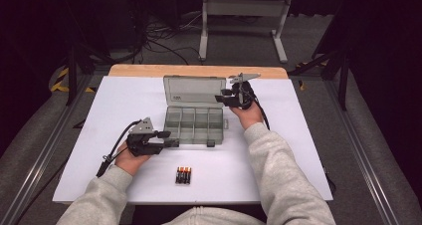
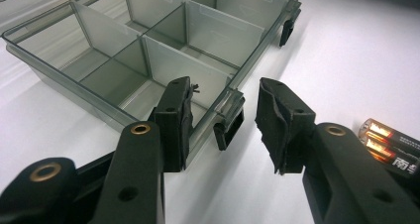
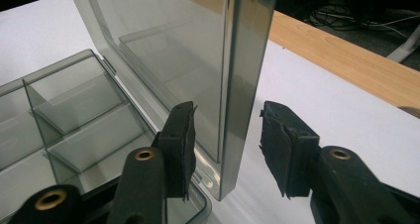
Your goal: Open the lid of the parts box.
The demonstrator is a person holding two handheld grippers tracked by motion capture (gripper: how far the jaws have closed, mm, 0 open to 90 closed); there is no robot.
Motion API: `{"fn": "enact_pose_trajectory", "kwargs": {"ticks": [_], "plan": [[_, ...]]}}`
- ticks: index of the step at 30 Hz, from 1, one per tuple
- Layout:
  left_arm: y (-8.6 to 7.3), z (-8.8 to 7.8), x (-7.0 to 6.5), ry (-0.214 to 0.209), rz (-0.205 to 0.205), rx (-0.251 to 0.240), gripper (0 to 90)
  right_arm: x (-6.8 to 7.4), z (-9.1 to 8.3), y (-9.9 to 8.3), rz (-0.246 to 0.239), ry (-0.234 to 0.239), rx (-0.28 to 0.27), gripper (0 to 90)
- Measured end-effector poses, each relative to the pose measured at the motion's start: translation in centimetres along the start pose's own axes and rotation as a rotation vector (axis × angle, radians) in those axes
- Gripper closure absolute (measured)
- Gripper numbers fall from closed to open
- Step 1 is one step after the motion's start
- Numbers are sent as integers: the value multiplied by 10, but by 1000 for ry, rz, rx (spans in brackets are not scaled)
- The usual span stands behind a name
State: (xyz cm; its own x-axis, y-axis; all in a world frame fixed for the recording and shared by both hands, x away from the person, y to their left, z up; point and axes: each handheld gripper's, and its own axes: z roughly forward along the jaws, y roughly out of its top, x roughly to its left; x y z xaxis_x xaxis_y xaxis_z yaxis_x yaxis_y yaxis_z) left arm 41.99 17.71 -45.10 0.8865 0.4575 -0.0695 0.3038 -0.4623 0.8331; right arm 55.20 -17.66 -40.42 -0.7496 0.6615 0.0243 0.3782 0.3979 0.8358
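Batteries (image 1: 183, 175) sit near the table (image 1: 124, 100) front edge, just right of your left claw (image 1: 169, 139). Left claw is partly open, jaws straddling the front-left corner and latch of the organizer box (image 1: 194, 124) mid-table, pads not pressing. Farther back, your right claw (image 1: 222, 95) is partly open too, jaws either side of the upright lid (image 1: 194, 90) at its right edge, not gripping.
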Motion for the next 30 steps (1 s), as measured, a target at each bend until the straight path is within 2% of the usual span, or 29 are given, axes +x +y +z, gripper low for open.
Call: {"fn": "enact_pose_trajectory", "kwargs": {"ticks": [2, 5, 14, 18, 23, 26, 30], "plan": [[0, 0, 0, -7, -13, -1, 561, -1, 3, -1, -2, 10, 7, 529], [0, -1, 0, -9, -15, 1, 559, 2, 6, -2, -32, 7, 29, 513], [0, -2, 0, -5, -4, 3, 560, 1, 13, -5, -14, -8, 41, 489], [0, -2, 0, -1, -3, 3, 559, -4, 15, -8, 8, -5, 57, 560], [0, -2, -1, 1, -3, 3, 559, -4, 20, -11, 3, -5, 90, 611], [0, -2, -1, 3, -3, 2, 558, -4, 23, -12, 4, -17, 110, 603], [0, -2, -1, 2, -2, 2, 558, -7, 25, -14, 28, -3, 107, 595]]}}
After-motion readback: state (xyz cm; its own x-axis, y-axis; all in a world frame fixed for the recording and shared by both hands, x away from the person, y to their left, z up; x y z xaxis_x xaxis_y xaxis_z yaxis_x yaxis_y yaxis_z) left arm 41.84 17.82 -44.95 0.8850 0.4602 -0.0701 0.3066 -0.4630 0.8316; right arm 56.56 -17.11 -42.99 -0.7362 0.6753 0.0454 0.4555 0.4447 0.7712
